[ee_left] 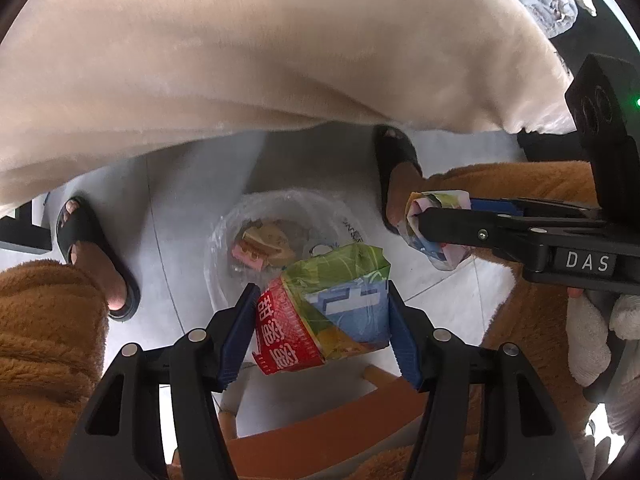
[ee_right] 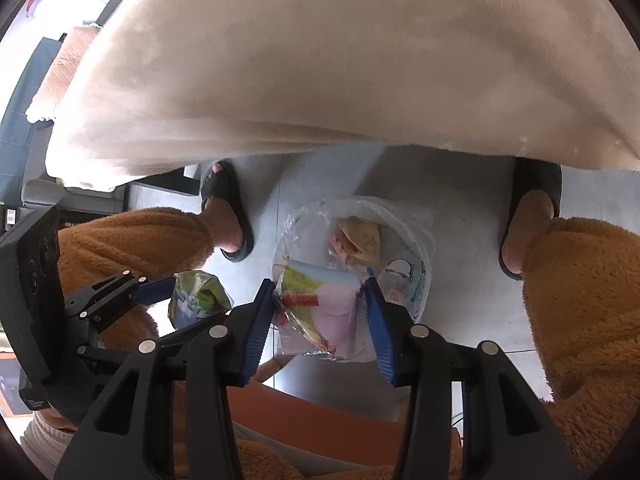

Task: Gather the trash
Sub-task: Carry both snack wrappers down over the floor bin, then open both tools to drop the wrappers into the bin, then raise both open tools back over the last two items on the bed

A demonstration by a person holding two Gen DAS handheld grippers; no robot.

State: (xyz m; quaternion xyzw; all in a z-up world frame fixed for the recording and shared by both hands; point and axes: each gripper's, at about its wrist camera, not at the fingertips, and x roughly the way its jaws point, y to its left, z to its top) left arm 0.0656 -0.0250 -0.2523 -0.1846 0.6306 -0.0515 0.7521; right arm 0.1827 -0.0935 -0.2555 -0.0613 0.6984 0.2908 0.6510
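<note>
My left gripper [ee_left: 322, 316] is shut on a crumpled snack packet [ee_left: 328, 320], red, green and blue, pressed between both blue pads. It hangs just above a white bin lined with a clear bag [ee_left: 224, 248] that holds a few wrappers [ee_left: 256, 246]. My right gripper [ee_right: 318, 312] is shut on a clear wrapper with pink and green print [ee_right: 320, 312], held over the same bin [ee_right: 424, 240]. Each gripper shows in the other's view: the right gripper [ee_left: 420, 220] at the right edge, the left gripper [ee_right: 176, 292] at the left with its packet [ee_right: 200, 296].
A pale beige cloth [ee_left: 280, 60] hangs over the upper half of both views. The person's feet in black slippers [ee_left: 92, 248] [ee_left: 396, 160] stand either side of the bin on grey floor tiles [ee_left: 180, 200]. Fuzzy brown trouser legs [ee_right: 580, 300] flank the bin; an orange stool edge [ee_left: 320, 428] lies below.
</note>
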